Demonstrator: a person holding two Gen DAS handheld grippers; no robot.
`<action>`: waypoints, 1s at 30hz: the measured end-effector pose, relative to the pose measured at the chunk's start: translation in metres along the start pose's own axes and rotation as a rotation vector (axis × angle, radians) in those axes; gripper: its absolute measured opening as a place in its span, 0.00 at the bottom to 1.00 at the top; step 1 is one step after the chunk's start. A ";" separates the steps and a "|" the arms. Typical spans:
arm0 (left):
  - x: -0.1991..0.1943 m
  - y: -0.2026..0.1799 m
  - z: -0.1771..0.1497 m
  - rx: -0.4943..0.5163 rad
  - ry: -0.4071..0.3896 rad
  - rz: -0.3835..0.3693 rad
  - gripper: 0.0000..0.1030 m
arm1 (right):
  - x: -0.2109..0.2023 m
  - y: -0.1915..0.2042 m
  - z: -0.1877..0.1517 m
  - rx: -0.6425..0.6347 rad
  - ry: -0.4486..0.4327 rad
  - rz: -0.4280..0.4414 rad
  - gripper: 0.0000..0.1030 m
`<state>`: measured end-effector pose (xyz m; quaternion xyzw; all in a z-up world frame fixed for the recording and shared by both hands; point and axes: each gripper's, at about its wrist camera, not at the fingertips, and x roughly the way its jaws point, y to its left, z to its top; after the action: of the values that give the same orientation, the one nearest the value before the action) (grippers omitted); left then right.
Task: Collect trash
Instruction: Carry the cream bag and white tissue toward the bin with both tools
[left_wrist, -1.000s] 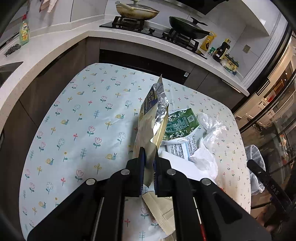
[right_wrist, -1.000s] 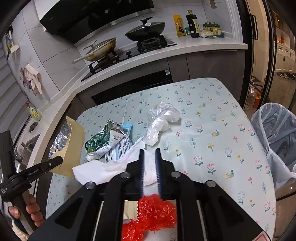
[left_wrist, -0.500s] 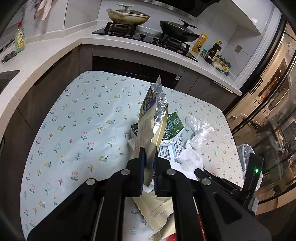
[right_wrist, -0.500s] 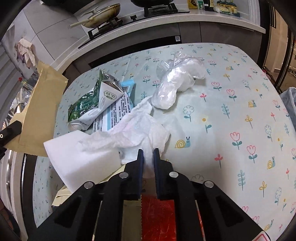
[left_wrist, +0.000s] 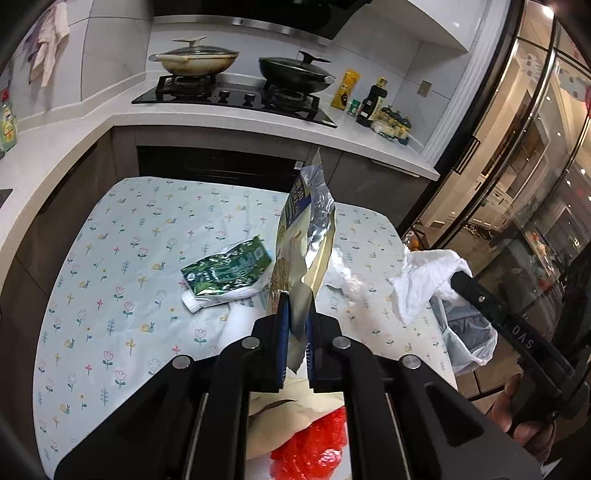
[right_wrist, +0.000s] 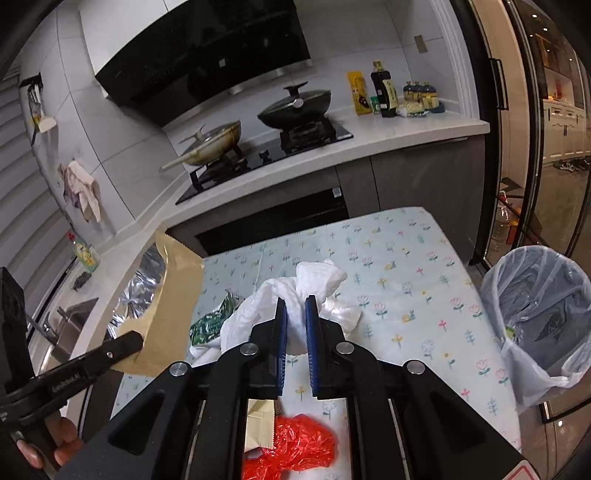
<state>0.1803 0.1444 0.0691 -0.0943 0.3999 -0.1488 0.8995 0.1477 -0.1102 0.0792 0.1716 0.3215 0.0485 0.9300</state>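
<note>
My left gripper (left_wrist: 297, 302) is shut on a tan foil-lined snack bag (left_wrist: 306, 251) and holds it upright above the table; the bag also shows at the left of the right wrist view (right_wrist: 168, 302). My right gripper (right_wrist: 295, 310) is shut on a crumpled white tissue (right_wrist: 314, 284) lifted off the table; it also shows in the left wrist view (left_wrist: 424, 280). A green carton (left_wrist: 225, 273), clear plastic wrap (left_wrist: 343, 277) and a red plastic bag (right_wrist: 295, 446) lie on the floral tablecloth (left_wrist: 122, 258).
A bin lined with a clear bag (right_wrist: 543, 306) stands beside the table's right edge. A counter with a stove and two pans (left_wrist: 236, 70) runs behind the table. A beige wrapper (right_wrist: 260, 424) lies by the red bag.
My right gripper closed on the white tissue and lifted it off the table. My left gripper rose with the snack bag and swung to face the stove.
</note>
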 end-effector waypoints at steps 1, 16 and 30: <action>-0.001 -0.009 0.000 0.014 -0.002 -0.009 0.07 | -0.008 -0.005 0.003 0.005 -0.018 -0.002 0.09; 0.021 -0.151 -0.010 0.215 0.042 -0.151 0.07 | -0.087 -0.130 0.010 0.157 -0.159 -0.168 0.09; 0.095 -0.286 -0.036 0.388 0.160 -0.303 0.08 | -0.120 -0.250 -0.010 0.320 -0.169 -0.334 0.09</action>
<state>0.1591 -0.1576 0.0625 0.0334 0.4153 -0.3626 0.8336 0.0418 -0.3660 0.0539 0.2645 0.2702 -0.1722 0.9096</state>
